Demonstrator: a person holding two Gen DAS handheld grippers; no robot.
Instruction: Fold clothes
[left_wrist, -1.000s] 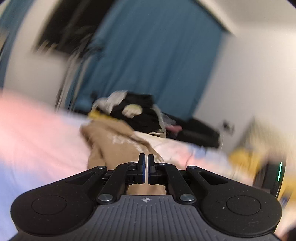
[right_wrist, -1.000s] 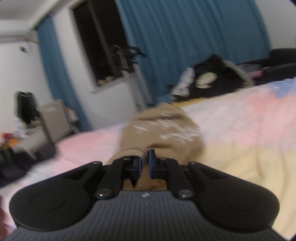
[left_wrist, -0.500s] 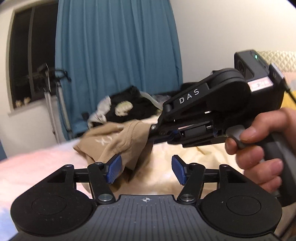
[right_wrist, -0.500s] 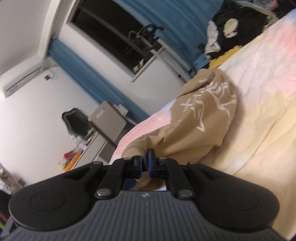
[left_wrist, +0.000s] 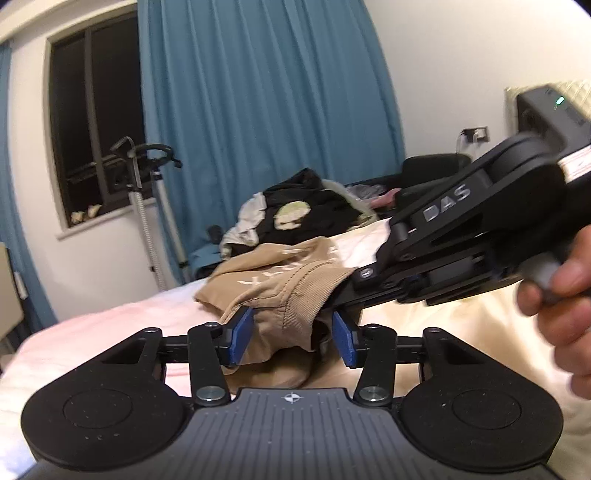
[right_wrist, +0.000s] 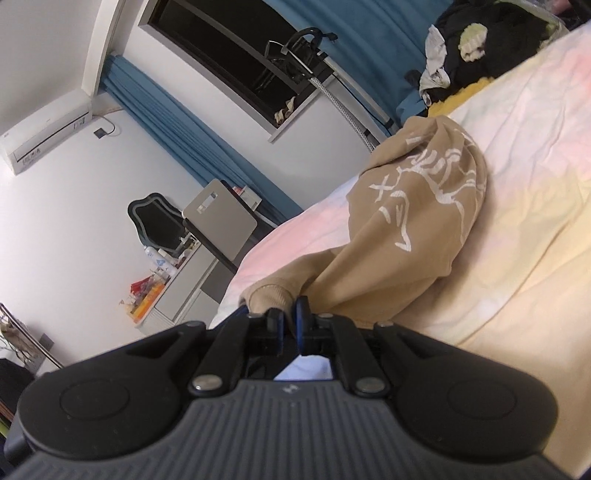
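Tan sweatshirt: left gripper, earlier fully shut, now closing around ribbed hem, not yet pinching; right gripper staying clamped on cuff.

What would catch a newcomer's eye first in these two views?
The tan sweatshirt with white lettering lies bunched on the pale pink and yellow bed. The right hand-held gripper is shut on its ribbed cuff, while the left hand-held gripper is closing around another ribbed edge. Beyond, a dark clothes pile sits before the blue curtain.
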